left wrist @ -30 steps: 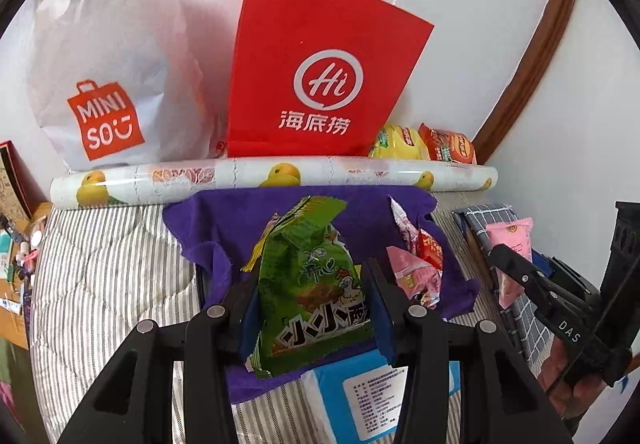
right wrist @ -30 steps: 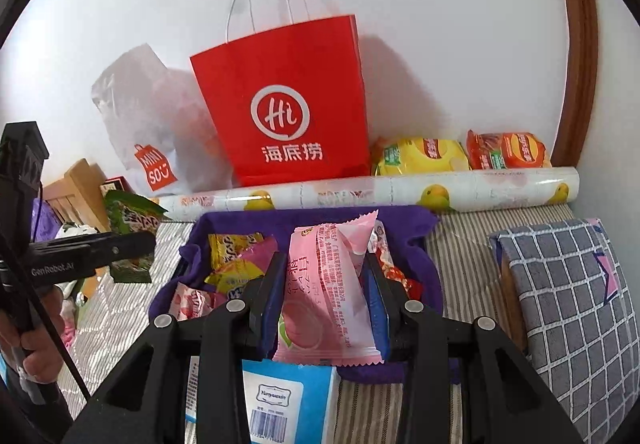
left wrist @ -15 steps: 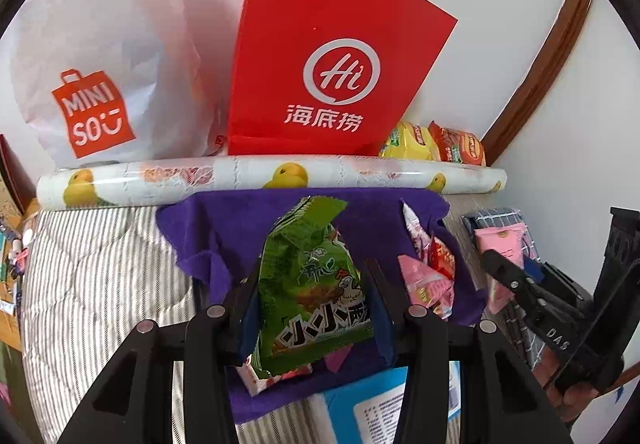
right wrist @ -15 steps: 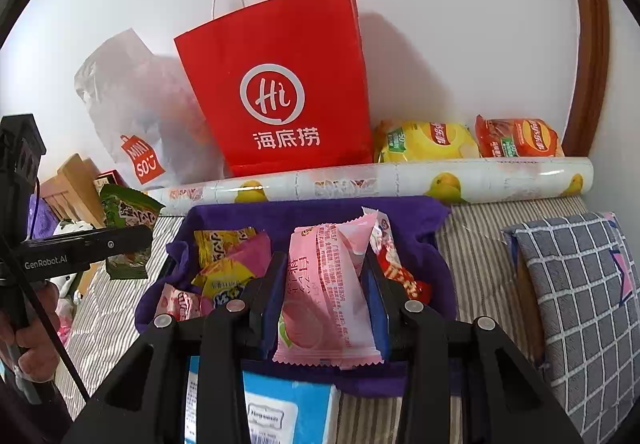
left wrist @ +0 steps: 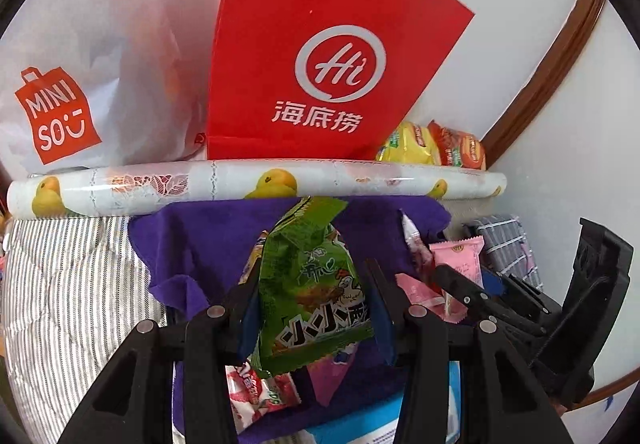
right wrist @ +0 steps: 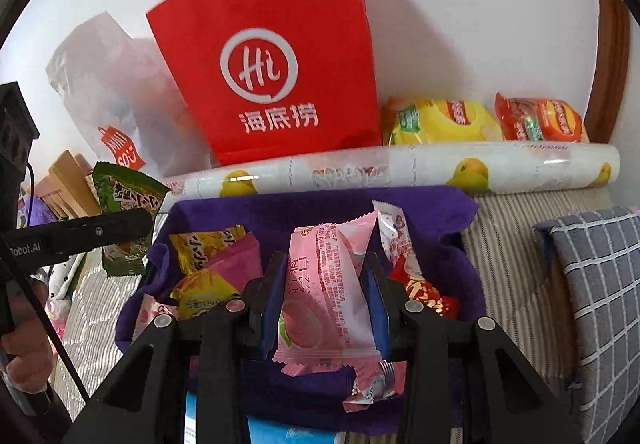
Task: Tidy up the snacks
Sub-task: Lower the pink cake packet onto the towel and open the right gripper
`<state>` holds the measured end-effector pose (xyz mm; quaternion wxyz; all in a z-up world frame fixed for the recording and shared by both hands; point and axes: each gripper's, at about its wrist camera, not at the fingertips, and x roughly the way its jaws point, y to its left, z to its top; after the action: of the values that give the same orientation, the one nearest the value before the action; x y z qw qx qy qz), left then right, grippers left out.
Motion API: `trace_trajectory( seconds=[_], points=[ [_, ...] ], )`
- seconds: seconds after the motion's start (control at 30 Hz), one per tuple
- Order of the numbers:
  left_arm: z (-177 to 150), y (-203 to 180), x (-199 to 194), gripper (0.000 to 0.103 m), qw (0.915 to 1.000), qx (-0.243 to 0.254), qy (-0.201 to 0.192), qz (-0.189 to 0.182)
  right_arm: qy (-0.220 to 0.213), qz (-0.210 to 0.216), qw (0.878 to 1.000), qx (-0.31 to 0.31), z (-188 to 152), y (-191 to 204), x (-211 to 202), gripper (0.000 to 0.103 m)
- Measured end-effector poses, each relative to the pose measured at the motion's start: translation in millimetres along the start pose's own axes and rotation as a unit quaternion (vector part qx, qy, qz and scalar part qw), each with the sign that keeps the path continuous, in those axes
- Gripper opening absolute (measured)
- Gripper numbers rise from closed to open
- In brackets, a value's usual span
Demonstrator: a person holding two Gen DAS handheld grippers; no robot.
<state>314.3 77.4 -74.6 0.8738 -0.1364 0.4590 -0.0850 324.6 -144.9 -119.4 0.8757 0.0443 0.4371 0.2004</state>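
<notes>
Gripping two snack packets (left wrist: 312, 284) (right wrist: 328, 284), one per gripper (left wrist: 312, 318) (right wrist: 326, 302).

Bright, even light; soft wall shadows; strong fisheye bending at edges

Left tool (left wrist: 312, 308): has moved forward toward the wall; the red paper bag (left wrist: 320, 56) and the white shopping bag (left wrist: 80, 76) now loom larger and the bag's handles run out of the top of the left wrist view.
Green snack packet (left wrist: 310, 296): now hangs over the purple cloth (left wrist: 200, 240), its top reaching up to the duck-print roll (left wrist: 256, 184).
Right tool (right wrist: 326, 304): has also advanced over the purple cloth, further above the loose snacks.
Pink snack packet (right wrist: 328, 292): carried forward with it; in the left wrist view it now sits closer beside the green packet.
</notes>
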Motion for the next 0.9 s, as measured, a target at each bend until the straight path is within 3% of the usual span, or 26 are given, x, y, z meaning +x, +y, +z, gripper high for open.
trace_trajectory(
  seconds=[0.33, 0.9],
  points=[
    [-6.0, 2.8, 22.9, 0.044, 0.9995, 0.001, 0.032, -0.002, 0.035, 0.006, 0.999, 0.006, -13.5, -4.0, 25.7, 0.038],
    [-8.8, 4.7, 46.5, 0.044, 0.9979, -0.003, 0.064, 0.0, 0.036, 0.01, 0.999, 0.002, -19.6, -3.6, 25.8, 0.044]
  ],
)
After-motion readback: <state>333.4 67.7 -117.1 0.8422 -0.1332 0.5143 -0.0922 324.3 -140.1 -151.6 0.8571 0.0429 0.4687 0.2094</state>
